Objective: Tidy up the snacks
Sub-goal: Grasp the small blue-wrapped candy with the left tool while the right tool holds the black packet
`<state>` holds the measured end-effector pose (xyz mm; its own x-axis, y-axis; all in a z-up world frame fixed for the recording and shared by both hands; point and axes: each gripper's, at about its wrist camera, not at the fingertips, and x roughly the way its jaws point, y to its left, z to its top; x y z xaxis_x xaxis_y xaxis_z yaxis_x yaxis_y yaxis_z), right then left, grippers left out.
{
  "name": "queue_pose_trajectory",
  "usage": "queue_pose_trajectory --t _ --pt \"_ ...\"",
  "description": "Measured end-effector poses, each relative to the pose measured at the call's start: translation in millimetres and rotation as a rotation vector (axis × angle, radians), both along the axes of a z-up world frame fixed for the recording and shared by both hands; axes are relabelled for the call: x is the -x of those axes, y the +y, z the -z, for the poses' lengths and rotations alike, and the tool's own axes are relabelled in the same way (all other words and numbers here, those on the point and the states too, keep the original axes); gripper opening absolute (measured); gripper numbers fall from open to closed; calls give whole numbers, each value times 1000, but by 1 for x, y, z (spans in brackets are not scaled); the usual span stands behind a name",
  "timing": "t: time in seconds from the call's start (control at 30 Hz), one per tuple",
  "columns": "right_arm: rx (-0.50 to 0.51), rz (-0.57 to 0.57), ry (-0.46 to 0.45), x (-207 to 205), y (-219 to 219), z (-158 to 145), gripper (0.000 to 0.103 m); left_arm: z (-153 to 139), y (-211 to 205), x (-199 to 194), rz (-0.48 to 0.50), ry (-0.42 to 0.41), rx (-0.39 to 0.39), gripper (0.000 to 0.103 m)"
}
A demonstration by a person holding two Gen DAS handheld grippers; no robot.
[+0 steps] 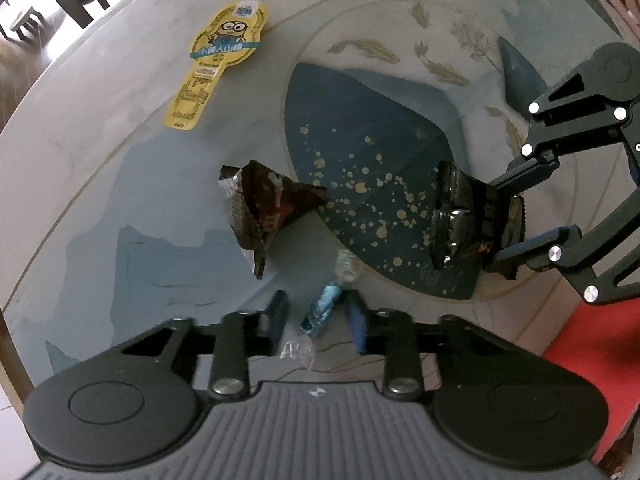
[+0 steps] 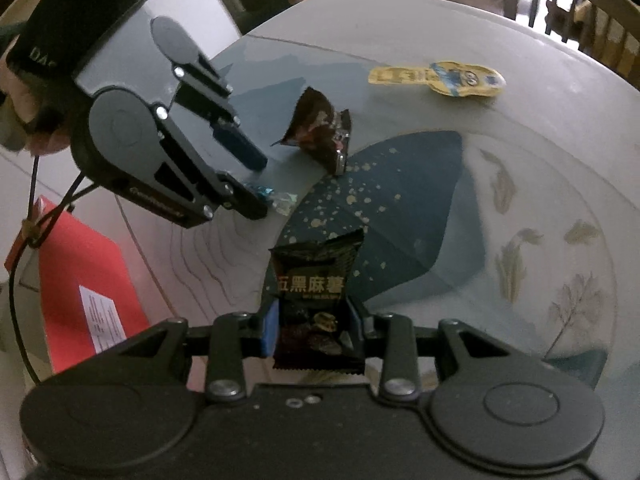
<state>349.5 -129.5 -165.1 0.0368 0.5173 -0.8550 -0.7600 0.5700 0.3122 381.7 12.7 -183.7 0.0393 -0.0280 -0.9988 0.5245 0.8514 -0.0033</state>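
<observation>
My left gripper point(image 1: 316, 314) stands open around a small blue-wrapped candy point(image 1: 322, 310) that lies on the table; the candy touches the right finger side. In the right wrist view the left gripper point(image 2: 260, 184) sits over that candy point(image 2: 276, 198). My right gripper point(image 2: 312, 326) is shut on a black snack packet point(image 2: 316, 304) with gold lettering, held above the painted round plate point(image 2: 560, 240). In the left wrist view the right gripper point(image 1: 500, 220) holds the black packet point(image 1: 464, 220) over the plate point(image 1: 360, 152).
A dark brown crumpled snack packet point(image 1: 268, 204) lies left of the plate, also in the right wrist view point(image 2: 320, 130). A yellow Minions snack pack point(image 1: 216, 60) lies farther off point(image 2: 436, 78). A red box point(image 2: 84, 280) sits at the table's edge. Chairs point(image 2: 580, 8) stand beyond.
</observation>
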Motion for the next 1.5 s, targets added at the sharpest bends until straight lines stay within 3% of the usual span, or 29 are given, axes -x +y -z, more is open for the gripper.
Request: queue_pose_trajectory --t 0.07,0.27,0.5,0.8,1.1,1.5 --pt "-1 24 -3 1 -4 -4 34 0 0 2 -5 -1 3 13" --pt "17 94 2 4 -2 -6 34 -4 4 9 -37 -44 16 12" --pt "21 180 -15 7 -8 -29 34 -36 17 15 -110 -111 31 12" --pt "2 249 -89 30 -11 -80 34 -95 16 31 -148 -234 56 12" --pt "-7 321 -143 73 -14 -135 34 -159 17 79 -222 -365 77 12" --pt "-27 370 -146 137 -12 -168 34 -195 28 167 -358 -344 116 12"
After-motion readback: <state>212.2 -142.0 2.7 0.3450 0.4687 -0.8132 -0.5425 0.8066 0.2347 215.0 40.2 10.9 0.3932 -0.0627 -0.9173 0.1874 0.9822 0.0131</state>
